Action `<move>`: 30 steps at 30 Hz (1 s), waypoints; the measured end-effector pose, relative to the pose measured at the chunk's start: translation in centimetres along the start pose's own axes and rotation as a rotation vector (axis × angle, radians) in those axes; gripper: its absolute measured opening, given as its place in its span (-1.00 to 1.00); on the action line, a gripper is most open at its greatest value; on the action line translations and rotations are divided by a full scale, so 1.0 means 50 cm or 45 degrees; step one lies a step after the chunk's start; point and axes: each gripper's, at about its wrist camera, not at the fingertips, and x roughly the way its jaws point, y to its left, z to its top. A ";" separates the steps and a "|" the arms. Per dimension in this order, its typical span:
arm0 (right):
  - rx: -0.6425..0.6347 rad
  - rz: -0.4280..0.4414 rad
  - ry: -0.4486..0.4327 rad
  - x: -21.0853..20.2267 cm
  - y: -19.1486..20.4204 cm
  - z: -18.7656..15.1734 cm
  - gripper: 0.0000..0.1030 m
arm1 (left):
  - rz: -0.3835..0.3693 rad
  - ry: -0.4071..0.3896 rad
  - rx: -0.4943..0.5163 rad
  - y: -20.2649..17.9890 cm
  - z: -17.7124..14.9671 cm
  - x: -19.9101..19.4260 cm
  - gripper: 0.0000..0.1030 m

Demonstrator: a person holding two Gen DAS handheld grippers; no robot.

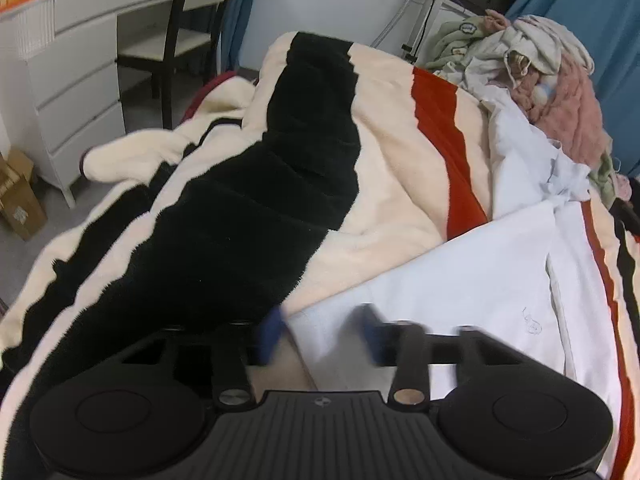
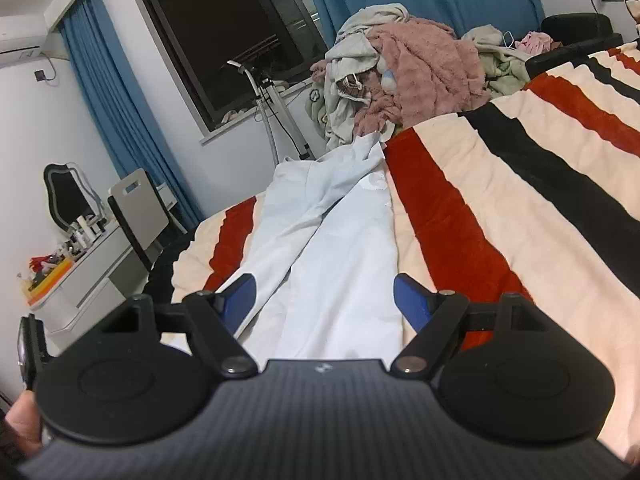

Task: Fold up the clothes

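A white garment (image 1: 460, 280) lies spread out on a striped fleece blanket (image 1: 240, 220) that covers the bed. In the left wrist view my left gripper (image 1: 322, 332) is low over the garment's near corner. Its blue pads are blurred and stand a small gap apart, with the cloth's edge between them and no visible squeeze on it. In the right wrist view the same garment (image 2: 340, 240) runs away from me in a long strip across the blanket (image 2: 500, 200). My right gripper (image 2: 326, 300) is wide open just above the near end, and the pads straddle the cloth.
A heap of loose clothes (image 1: 552, 80), pink and pale green, sits at the far end of the bed (image 2: 420, 68). Beside the bed stand a white drawer desk (image 1: 72, 80), a dark chair (image 1: 180, 40) and a cardboard box (image 1: 20, 200). A hand (image 2: 20, 420) shows at the lower left.
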 end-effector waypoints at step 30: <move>0.281 0.024 0.156 -0.033 -0.116 0.011 0.52 | -0.608 0.149 0.596 -0.381 -0.289 -0.131 -0.53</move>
